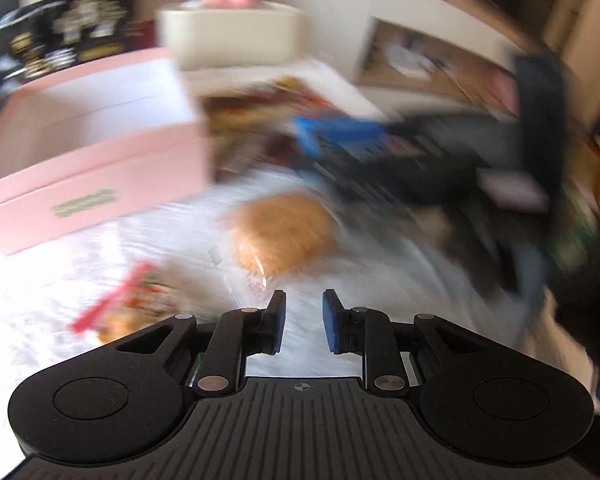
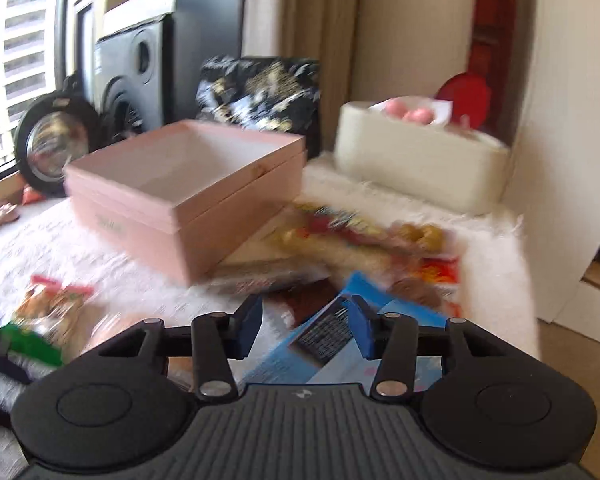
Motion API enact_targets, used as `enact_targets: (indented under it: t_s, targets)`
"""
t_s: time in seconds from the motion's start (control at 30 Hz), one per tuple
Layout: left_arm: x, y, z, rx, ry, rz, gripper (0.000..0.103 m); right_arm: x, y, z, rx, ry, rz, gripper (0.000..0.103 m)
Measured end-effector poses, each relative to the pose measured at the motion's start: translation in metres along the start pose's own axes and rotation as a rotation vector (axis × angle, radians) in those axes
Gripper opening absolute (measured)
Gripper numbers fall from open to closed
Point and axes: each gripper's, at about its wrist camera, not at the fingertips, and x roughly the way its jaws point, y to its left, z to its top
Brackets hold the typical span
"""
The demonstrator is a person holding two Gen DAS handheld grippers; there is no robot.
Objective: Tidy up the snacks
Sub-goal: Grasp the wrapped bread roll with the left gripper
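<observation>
Both sets of jaws stand narrowly apart, gripping nothing. Under the right gripper (image 2: pixel 305 330) lies a blue snack box (image 2: pixel 342 344) — long axis slanting up-right — near the open pink box (image 2: pixel 188 196).

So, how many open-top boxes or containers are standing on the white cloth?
2. The pink box stands toward the left, open, nothing visible inside. The cream container stands at the back right, with pink round things in it. Others may be hidden.

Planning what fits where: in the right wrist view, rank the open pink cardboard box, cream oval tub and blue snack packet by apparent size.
1. Pink cardboard box, largest.
2. Cream oval tub.
3. Blue snack packet: partly hidden by the gripper and nearest the camera, so its rank is unsure.
</observation>
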Motion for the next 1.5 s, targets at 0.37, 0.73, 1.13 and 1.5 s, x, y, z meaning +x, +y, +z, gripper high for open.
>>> enact_targets:
  t_s: [0.37, 0.73, 1.13, 1.5]
  targets:
    - [-0.029, 0.044, 0.029, -0.203, -0.16, 0.102, 0.025, -0.064, 0.052, -0.031, -0.082, -0.04, 0.122, 0.055]
    - [0.038, -0.053, 0.031, 0.158, -0.056, 0.304, 0.057, -0.05, 0.0, -0.048, 0.118, -0.017, -0.189, 0.063]
    - [0.038, -0.042, 0.034, 0.096, -0.06, 0.253, 0.078, -0.049, -0.025, -0.059, 0.284, 0.0, -0.158, 0.075]
    - [0.051, -0.007, 0.036, -0.036, -0.054, 0.181, 0.079, -0.042, -0.04, -0.06, 0.365, 0.051, -0.088, 0.091]
